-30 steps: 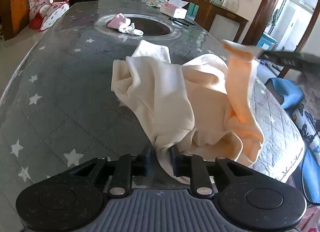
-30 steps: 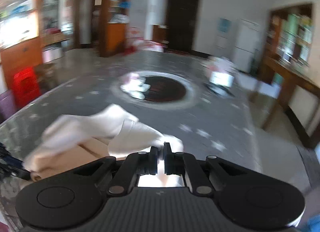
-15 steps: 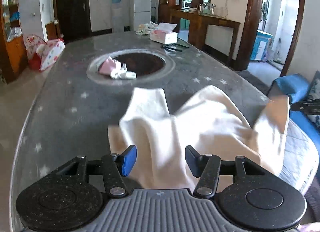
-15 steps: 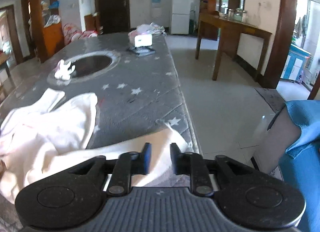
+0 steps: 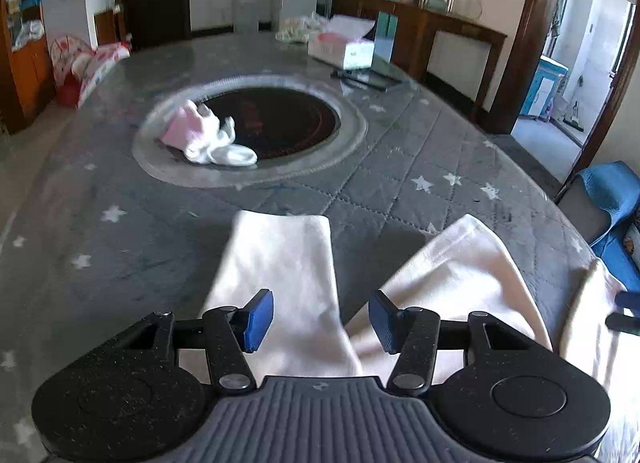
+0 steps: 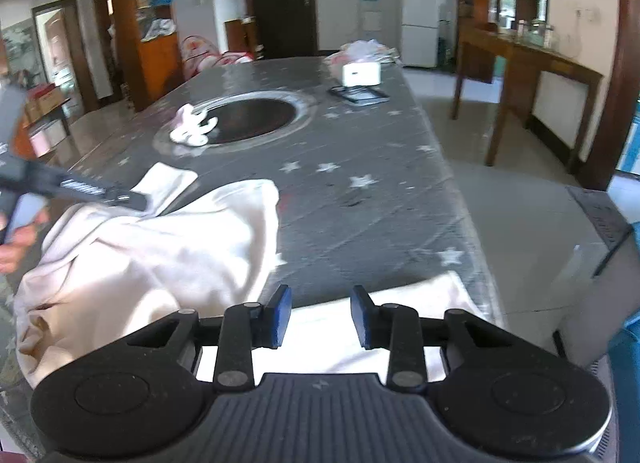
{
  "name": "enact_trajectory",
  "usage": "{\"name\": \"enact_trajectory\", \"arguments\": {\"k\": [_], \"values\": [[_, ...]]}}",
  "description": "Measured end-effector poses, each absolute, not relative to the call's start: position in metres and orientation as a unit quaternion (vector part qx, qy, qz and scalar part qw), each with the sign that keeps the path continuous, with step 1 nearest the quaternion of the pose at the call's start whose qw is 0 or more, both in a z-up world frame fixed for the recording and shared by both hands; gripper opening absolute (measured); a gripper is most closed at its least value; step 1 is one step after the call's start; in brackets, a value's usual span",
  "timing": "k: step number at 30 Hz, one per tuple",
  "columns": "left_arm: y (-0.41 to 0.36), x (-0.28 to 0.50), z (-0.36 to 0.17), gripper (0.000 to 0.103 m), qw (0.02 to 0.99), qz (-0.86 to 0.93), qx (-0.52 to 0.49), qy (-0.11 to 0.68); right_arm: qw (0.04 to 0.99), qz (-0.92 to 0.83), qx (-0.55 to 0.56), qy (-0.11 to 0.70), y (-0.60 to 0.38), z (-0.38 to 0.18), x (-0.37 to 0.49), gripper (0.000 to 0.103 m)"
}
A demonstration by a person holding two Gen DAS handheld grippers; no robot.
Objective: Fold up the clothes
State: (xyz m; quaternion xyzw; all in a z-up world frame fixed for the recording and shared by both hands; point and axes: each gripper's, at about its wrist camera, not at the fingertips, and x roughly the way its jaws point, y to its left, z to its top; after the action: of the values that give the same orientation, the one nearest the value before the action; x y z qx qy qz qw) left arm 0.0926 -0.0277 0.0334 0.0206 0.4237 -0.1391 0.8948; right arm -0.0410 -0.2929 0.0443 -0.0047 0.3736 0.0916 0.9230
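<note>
Step in hand, as I judge it: laying out the cream garment (image 5: 460, 283) before the first fold. It lies on the grey star-print table cover (image 5: 360, 183), at the near end of the table, rumpled, with 2 lobes pointing away from me in the left wrist view. In the right wrist view 1 strip of it hangs over the near table edge, under my right gripper (image 6: 320, 315).

State of tools:
- My left gripper (image 5: 320, 319): jaws apart, nothing clamped. The cloth lies below and between the blue pads (image 5: 260, 319).
- My right gripper: jaws apart, nothing clamped, above the overhanging strip.

Also on the table: a pink and white cloth bundle (image 5: 204, 135) at the rim of the round dark inset (image 5: 280, 123), well apart from the garment, and a tissue box (image 6: 361, 73) at the far end.

Next move, in my estimate: each gripper closes on 1 edge or corner of the garment, then both pull outward to flatten it. The bulk by the left gripper is creased, so a single layer must be picked, not a bunch.
</note>
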Motion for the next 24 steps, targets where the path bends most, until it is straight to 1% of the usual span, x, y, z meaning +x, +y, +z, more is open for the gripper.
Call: {"name": "enact_trajectory", "arguments": {"k": [3,6,7,8,9,10,11,14,19,24], "values": [[-0.034,0.104,0.022,0.055,0.892,-0.131,0.028,0.431,0.92,0.104,-0.005,0.377,-0.285,0.041,-0.036,0.034],[-0.038,0.108,0.018,0.053,0.895,-0.126,0.041,0.426,0.919,0.11,-0.011,0.379,-0.28,0.039,-0.032,0.037],[-0.039,0.108,0.018,0.047,0.896,-0.123,0.046,0.424,0.919,0.111,-0.012,0.379,-0.279,0.038,-0.032,0.037],[-0.038,0.108,0.018,0.033,0.898,-0.121,0.053,0.419,0.918,0.112,-0.012,0.38,-0.278,0.038,-0.031,0.037],[-0.038,0.108,0.017,0.027,0.9,-0.119,0.061,0.414,0.918,0.112,-0.011,0.381,-0.278,0.037,-0.03,0.037],[-0.034,0.108,0.017,0.017,0.902,-0.116,0.06,0.412,0.917,0.112,-0.011,0.382,-0.277,0.036,-0.03,0.037],[-0.03,0.108,0.018,0.01,0.903,-0.114,0.057,0.41,0.917,0.112,-0.011,0.383,-0.276,0.035,-0.029,0.037],[-0.008,0.105,0.023,0.008,0.905,-0.107,0.015,0.411,0.915,0.115,-0.012,0.387,-0.273,0.033,-0.031,0.037],[0.034,0.077,0.047,0.007,0.923,-0.082,-0.023,0.376,0.911,0.125,-0.021,0.392,-0.266,0.029,-0.034,0.038],[0.082,0.036,0.075,0.007,0.94,-0.044,-0.06,0.332,0.911,0.134,-0.024,0.39,-0.258,0.029,-0.036,0.043]]}}
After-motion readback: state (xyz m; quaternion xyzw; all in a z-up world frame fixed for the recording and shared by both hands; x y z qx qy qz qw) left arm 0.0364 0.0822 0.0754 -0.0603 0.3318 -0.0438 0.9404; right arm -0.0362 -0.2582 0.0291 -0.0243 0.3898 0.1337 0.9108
